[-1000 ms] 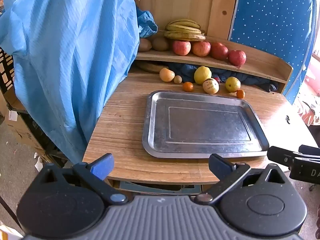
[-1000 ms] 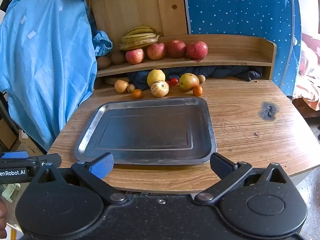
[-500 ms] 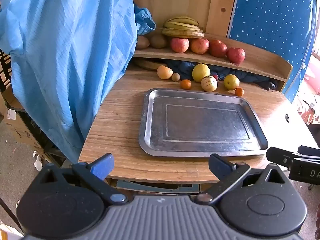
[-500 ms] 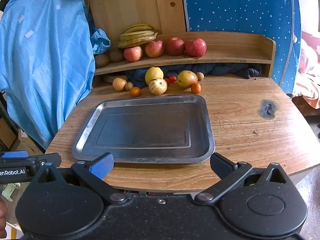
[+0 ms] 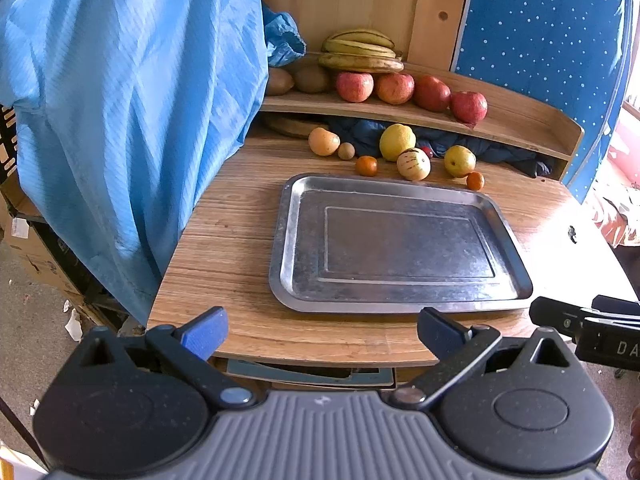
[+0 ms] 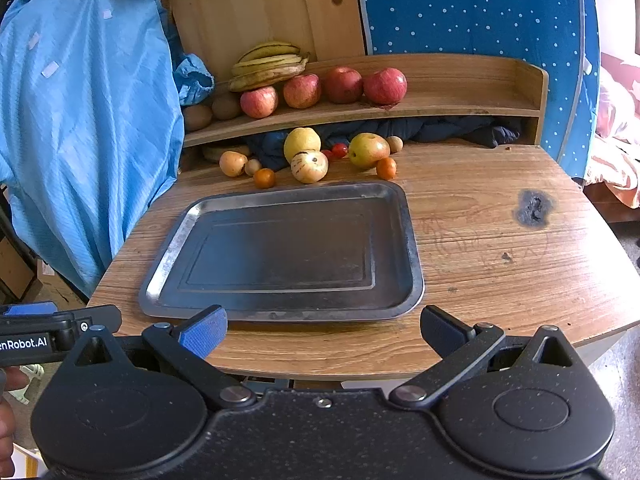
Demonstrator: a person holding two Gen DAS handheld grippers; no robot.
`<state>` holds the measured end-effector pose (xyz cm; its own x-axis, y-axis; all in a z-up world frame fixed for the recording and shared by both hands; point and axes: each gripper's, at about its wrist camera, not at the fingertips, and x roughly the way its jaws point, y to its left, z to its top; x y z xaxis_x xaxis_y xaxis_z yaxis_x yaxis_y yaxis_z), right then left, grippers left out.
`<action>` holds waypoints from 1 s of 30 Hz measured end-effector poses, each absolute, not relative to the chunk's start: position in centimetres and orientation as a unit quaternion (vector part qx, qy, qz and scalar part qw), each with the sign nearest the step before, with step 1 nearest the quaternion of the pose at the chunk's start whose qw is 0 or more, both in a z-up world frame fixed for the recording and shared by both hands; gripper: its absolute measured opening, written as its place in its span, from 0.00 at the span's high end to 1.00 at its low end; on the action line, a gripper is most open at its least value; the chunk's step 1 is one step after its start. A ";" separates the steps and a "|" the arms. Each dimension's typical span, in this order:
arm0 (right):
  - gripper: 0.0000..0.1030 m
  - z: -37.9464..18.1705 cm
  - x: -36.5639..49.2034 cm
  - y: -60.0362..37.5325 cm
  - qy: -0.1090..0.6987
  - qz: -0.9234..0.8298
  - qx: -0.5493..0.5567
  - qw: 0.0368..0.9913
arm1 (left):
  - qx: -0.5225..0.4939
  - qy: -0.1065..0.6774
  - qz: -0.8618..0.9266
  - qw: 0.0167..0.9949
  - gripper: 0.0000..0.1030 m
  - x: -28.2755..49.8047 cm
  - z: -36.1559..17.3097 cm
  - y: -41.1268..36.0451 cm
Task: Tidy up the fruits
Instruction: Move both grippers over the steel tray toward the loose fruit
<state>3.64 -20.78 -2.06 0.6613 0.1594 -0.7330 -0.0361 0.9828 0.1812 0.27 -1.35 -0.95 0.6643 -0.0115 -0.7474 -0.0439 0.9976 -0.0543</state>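
Observation:
An empty metal tray lies in the middle of the round wooden table. Behind it sit loose fruits: a yellow lemon, a striped pale melon, a yellow-green apple, two small oranges, a peach-coloured fruit. Red apples and bananas rest on the shelf. My left gripper and right gripper hang open before the table's near edge, holding nothing.
A blue garment hangs at the table's left side. A raised wooden shelf spans the back, with dark blue cloth beneath. A blue dotted panel stands behind. A burn mark scars the table's right part.
Both grippers have drawn back and slightly up from the table, so the tray and fruits sit a little farther away. Both stay open.

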 end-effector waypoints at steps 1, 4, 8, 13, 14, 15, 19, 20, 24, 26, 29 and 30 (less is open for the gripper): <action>0.01 -2.1 3.6 -20.8 0.409 0.054 0.076 0.908 | -0.034 0.410 0.009 0.911 0.01 0.3 -0.9 -1.4; 0.01 -2.2 3.8 -21.0 0.413 0.055 0.079 0.906 | -0.034 0.411 0.009 0.911 0.01 0.5 -1.0 -1.4; 0.01 -2.3 4.0 -21.1 0.416 0.057 0.080 0.904 | -0.033 0.411 0.009 0.911 0.01 0.6 -1.0 -1.6; 0.01 -2.4 4.2 -21.2 0.419 0.057 0.081 0.903 | -0.034 0.415 0.011 0.909 0.01 1.0 -1.1 -1.8; 0.01 -2.5 4.3 -21.3 0.420 0.057 0.081 0.902 | -0.034 0.415 0.011 0.909 0.01 1.0 -1.1 -1.8; 0.01 -2.5 4.3 -21.3 0.420 0.057 0.081 0.902 | -0.034 0.416 0.012 0.909 0.01 1.0 -1.2 -1.8; 0.01 -2.7 4.6 -21.4 0.422 0.058 0.081 0.901 | -0.035 0.419 0.013 0.907 0.01 1.4 -1.3 -1.6; 0.01 -2.7 4.6 -21.4 0.423 0.058 0.081 0.901 | -0.036 0.420 0.013 0.907 0.01 1.5 -1.3 -1.6; 0.01 -2.9 4.9 -21.5 0.426 0.059 0.080 0.899 | -0.037 0.424 0.014 0.905 0.01 1.7 -1.4 -1.6; 0.01 -3.0 4.9 -21.5 0.427 0.059 0.080 0.899 | -0.037 0.426 0.015 0.904 0.01 1.8 -1.5 -1.6; 0.01 -3.2 5.1 -21.5 0.430 0.061 0.079 0.897 | -0.037 0.429 0.015 0.903 0.01 2.0 -1.6 -1.7; 0.01 -3.2 5.1 -21.5 0.430 0.061 0.079 0.897 | -0.037 0.430 0.016 0.902 0.01 2.1 -1.6 -1.7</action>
<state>5.14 -21.53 -3.23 0.6223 0.1773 -0.7625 -0.0410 0.9801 0.1944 2.12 -1.73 -1.56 0.6293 -0.0036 -0.7771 -0.0598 0.9968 -0.0531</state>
